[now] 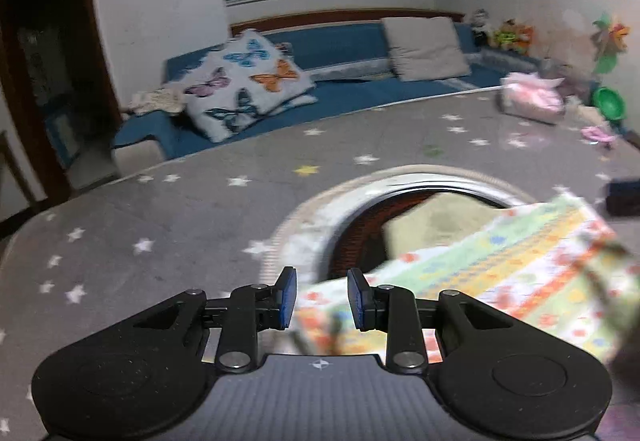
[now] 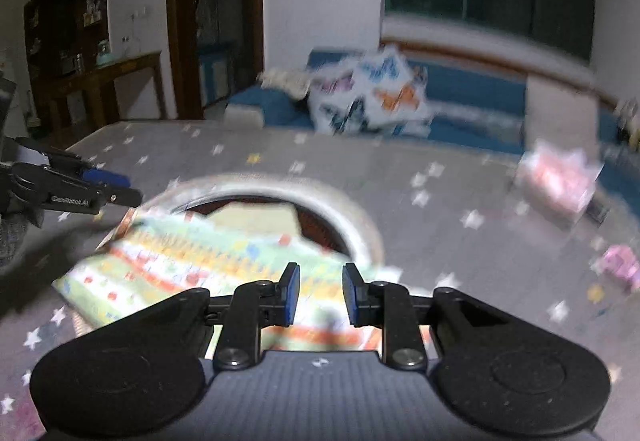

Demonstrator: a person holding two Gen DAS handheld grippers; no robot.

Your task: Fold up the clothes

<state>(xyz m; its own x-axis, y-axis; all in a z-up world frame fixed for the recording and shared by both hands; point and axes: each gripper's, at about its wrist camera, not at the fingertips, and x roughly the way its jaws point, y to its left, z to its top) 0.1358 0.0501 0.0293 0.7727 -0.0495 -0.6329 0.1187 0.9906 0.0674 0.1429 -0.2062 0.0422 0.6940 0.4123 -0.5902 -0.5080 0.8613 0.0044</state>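
A folded garment with a colourful striped flower print (image 1: 500,265) lies partly over the rim of a round basket (image 1: 320,213) on a grey star-patterned surface. It also shows in the right wrist view (image 2: 192,261), blurred. A pale yellow cloth (image 1: 432,225) lies inside the basket. My left gripper (image 1: 322,297) is open above the garment's near left corner. My right gripper (image 2: 318,293) is open above the garment's near right part. Neither holds anything. The left gripper also shows at the left edge of the right wrist view (image 2: 108,185).
The grey star-patterned surface (image 1: 160,225) spreads around the basket. A pink cloth pile (image 1: 532,99) lies at the far right, with a small pink item (image 1: 598,133) near it. A blue sofa with a butterfly cushion (image 1: 248,85) stands behind.
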